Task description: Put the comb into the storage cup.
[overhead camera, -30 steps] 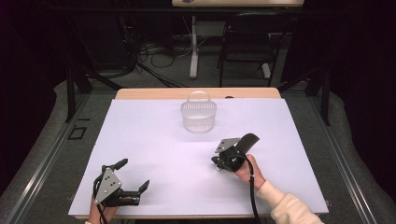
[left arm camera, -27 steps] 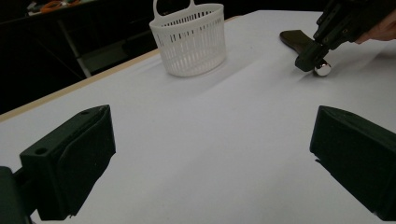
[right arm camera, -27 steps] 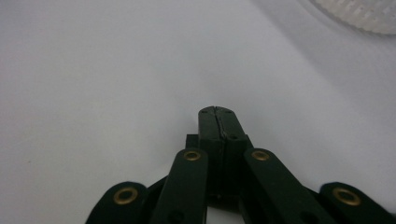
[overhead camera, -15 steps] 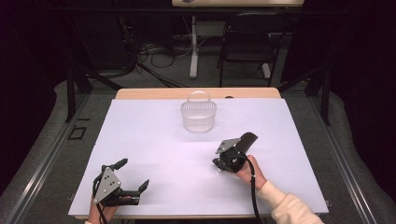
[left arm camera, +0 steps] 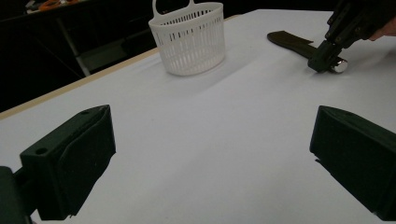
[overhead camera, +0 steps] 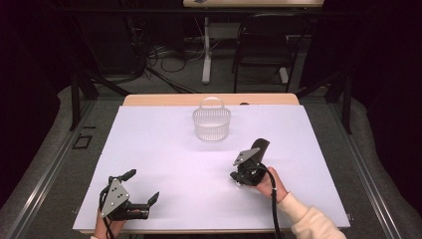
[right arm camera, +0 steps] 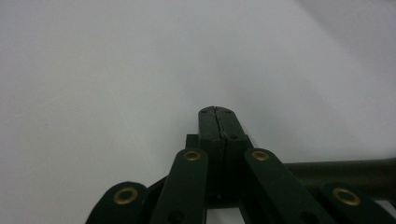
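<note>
My left gripper [overhead camera: 143,185] rests near the table's front left corner, its jaws wide open with bare white tabletop between them [left arm camera: 210,158]. My right gripper [overhead camera: 239,177] is held by a hand right of centre, tilted down with its tips at the table surface. Its two jaws are pressed together with nothing between them [right arm camera: 217,112]. The left gripper view also shows that right gripper [left arm camera: 323,60] at the upper right. A flat dark strip [overhead camera: 261,145] lies on the table just behind it, also visible as the strip [left arm camera: 289,39].
A white slatted basket [overhead camera: 212,124] with a handle stands upright at the back centre of the white table [overhead camera: 164,149], and the basket [left arm camera: 189,39] looks empty. A chair [overhead camera: 263,45] and cables lie beyond the far edge.
</note>
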A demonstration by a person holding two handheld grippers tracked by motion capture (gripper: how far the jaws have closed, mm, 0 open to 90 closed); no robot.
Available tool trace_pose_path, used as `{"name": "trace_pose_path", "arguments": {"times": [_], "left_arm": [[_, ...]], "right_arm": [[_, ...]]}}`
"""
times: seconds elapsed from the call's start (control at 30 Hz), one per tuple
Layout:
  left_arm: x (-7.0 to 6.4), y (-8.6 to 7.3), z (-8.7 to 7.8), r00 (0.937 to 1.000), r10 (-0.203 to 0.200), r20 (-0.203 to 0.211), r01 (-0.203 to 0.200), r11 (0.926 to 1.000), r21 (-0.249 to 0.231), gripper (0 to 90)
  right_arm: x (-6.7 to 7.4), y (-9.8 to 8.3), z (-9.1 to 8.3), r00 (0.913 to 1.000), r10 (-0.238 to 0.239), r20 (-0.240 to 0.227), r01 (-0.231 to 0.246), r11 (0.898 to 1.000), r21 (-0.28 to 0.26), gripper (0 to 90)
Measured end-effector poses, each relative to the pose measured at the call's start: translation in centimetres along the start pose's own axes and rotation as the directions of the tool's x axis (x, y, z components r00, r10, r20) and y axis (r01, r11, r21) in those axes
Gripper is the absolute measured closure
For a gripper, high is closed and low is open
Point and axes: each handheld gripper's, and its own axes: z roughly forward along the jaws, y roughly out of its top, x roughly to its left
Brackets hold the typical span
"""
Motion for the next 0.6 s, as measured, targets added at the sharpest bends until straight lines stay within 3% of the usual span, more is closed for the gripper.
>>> {"name": "trace_pose_path", "arguments": {"times": [0.6], "left_arm": [[0.0,0.0,0.0,0.9999,-0.010,-0.003,0.010,1.0000,0.001,0.1]], "right_arm": [[0.0,-0.7,-1.0,0.9996,0.027,-0.011,-0.027,0.999,0.032,90.0]]}}
